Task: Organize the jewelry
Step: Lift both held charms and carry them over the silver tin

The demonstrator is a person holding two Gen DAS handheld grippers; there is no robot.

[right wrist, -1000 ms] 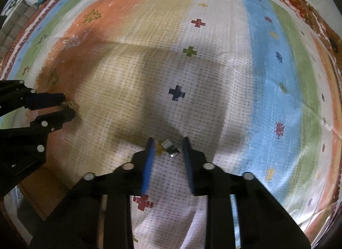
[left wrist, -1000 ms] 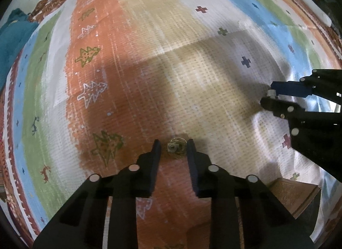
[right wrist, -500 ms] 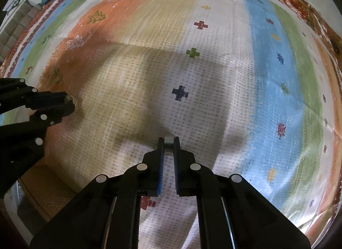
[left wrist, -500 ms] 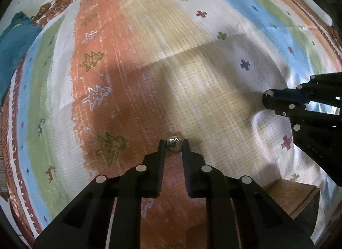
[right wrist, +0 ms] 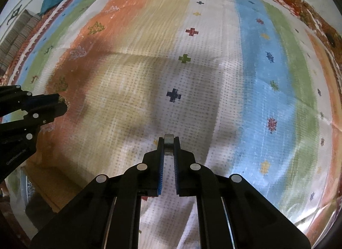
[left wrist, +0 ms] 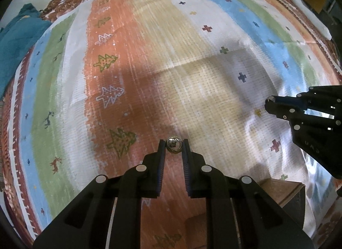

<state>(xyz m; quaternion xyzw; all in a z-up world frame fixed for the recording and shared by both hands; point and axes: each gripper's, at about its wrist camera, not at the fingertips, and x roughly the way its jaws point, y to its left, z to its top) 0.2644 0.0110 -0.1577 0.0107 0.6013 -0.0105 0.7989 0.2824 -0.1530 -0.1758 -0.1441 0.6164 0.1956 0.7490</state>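
My left gripper (left wrist: 174,145) is shut on a round gold and silver ring (left wrist: 174,144) and holds it above the striped cloth (left wrist: 192,67). It also shows at the left of the right wrist view (right wrist: 63,104), with the ring (right wrist: 65,101) at its tip. My right gripper (right wrist: 168,145) is shut on a flat silver band ring (right wrist: 168,142), held edge-on between the pads above the cloth. The right gripper also shows at the right of the left wrist view (left wrist: 269,104).
A wooden box (left wrist: 282,191) stands at the lower right of the left wrist view, and at the lower left of the right wrist view (right wrist: 49,187). A teal cloth (left wrist: 17,41) lies at the far left. A grey woven stack (right wrist: 19,35) lies beyond the cloth's edge.
Both grippers closed on their rings, which lay on the cloth a second ago, and have lifted them off it.
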